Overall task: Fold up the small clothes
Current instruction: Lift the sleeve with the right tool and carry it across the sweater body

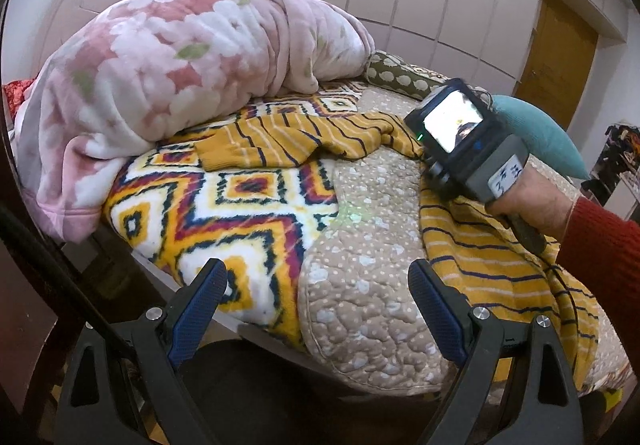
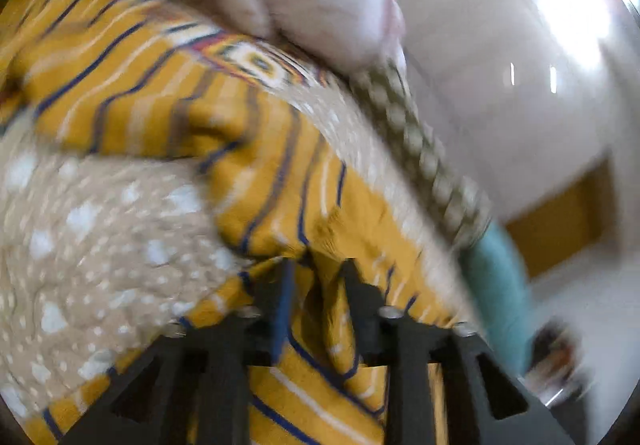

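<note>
A mustard-yellow striped sweater (image 1: pixel 304 141) lies spread on the bed, one sleeve stretched left, its body running down the right side. My left gripper (image 1: pixel 316 285) is open and empty, hovering above the beige quilt near the bed's front edge. The right gripper's body and camera (image 1: pixel 460 133) show in the left wrist view, held in a hand over the sweater. In the blurred right wrist view my right gripper (image 2: pixel 316 273) is shut on a fold of the sweater (image 2: pixel 256 181).
A pink floral blanket (image 1: pixel 160 57) is heaped at the back left on a zigzag-patterned blanket (image 1: pixel 224 213). A beige dotted quilt (image 1: pixel 372 277) covers the middle. A teal pillow (image 1: pixel 536 133) and an olive dotted cushion (image 1: pixel 400 77) lie at the back right. Wardrobe doors stand behind.
</note>
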`<state>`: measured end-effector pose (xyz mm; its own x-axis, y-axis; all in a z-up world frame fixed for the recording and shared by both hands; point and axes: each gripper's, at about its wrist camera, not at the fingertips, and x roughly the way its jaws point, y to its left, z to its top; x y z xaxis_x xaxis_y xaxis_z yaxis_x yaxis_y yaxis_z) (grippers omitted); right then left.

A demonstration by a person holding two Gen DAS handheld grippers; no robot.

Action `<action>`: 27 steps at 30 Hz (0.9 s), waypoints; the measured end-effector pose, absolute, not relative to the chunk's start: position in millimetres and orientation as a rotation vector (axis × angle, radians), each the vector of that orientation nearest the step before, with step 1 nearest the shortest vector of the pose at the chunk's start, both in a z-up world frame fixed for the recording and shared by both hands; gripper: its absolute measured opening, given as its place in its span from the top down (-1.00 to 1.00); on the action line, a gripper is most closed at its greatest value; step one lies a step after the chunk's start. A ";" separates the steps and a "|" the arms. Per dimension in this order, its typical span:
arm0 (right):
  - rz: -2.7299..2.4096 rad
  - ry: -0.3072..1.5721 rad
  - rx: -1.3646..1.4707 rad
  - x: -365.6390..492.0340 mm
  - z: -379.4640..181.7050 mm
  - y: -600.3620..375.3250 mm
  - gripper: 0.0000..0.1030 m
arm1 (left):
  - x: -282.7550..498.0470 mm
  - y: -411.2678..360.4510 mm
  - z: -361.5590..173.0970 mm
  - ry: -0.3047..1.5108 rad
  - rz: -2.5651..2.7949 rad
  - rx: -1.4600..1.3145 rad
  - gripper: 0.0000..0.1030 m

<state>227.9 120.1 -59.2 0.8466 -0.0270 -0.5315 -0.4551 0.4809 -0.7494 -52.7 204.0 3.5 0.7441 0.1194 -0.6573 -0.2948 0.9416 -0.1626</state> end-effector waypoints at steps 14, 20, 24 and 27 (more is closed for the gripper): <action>0.620 0.578 -0.702 174.4 1.8 148.6 0.06 | -61.6 245.3 -6.1 0.703 0.322 -0.335 -0.77; 0.807 0.526 -0.786 122.6 -14.2 226.7 0.06 | -75.1 268.3 -10.8 0.691 0.353 -0.378 -0.77; 0.843 0.531 -0.853 109.9 -36.1 279.0 0.06 | -81.0 278.5 -14.5 0.688 0.356 -0.402 -0.77; 0.789 0.531 -0.940 111.5 -58.5 315.2 0.06 | -83.9 285.2 -18.9 0.691 0.359 -0.421 -0.77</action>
<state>111.5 315.2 -58.5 0.6112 0.3593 -0.7053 -0.7886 0.3529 -0.5036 -83.9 285.2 -18.9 0.7163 0.1778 -0.6748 -0.4499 0.8569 -0.2518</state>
